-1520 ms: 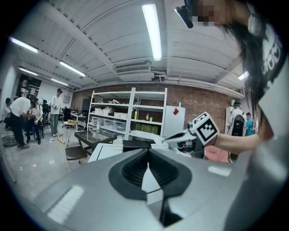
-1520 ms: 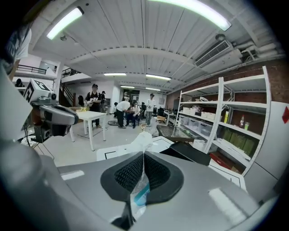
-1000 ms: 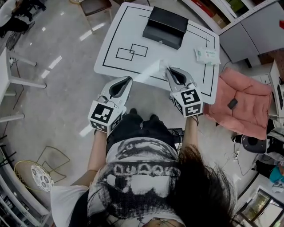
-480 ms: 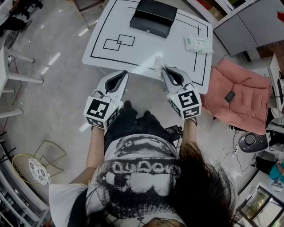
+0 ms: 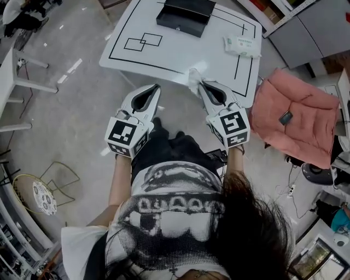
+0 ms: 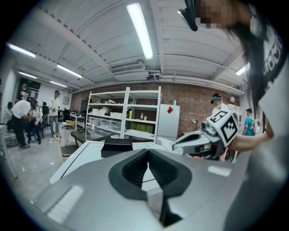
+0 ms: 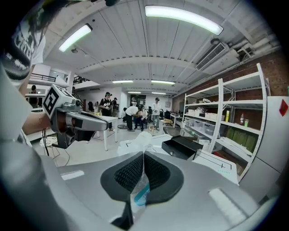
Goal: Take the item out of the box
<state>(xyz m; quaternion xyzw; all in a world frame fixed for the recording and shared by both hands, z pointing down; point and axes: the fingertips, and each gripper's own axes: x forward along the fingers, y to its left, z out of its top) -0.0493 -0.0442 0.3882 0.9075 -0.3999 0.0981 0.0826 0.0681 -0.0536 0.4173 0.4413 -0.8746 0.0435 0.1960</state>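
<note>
The black box (image 5: 185,15) stands open at the far side of the white table (image 5: 175,54); it also shows in the left gripper view (image 6: 116,146) and the right gripper view (image 7: 183,146). My right gripper (image 5: 197,83) is shut on a clear plastic packet (image 5: 193,76) at the table's near edge. The packet (image 7: 140,139) sticks out past the pads, with a blue strip lower down. My left gripper (image 5: 156,87) hangs beside it, off the table, jaws together and empty (image 6: 147,151).
A white wipes pack (image 5: 241,45) lies at the table's right side. Black outlined squares (image 5: 143,40) are drawn on the tabletop. A pink cushioned chair (image 5: 295,123) stands to the right. People and shelving show far behind the table.
Both grippers have drawn back from the table toward the person, the right one still holding the packet. The box now lies farther from them.
</note>
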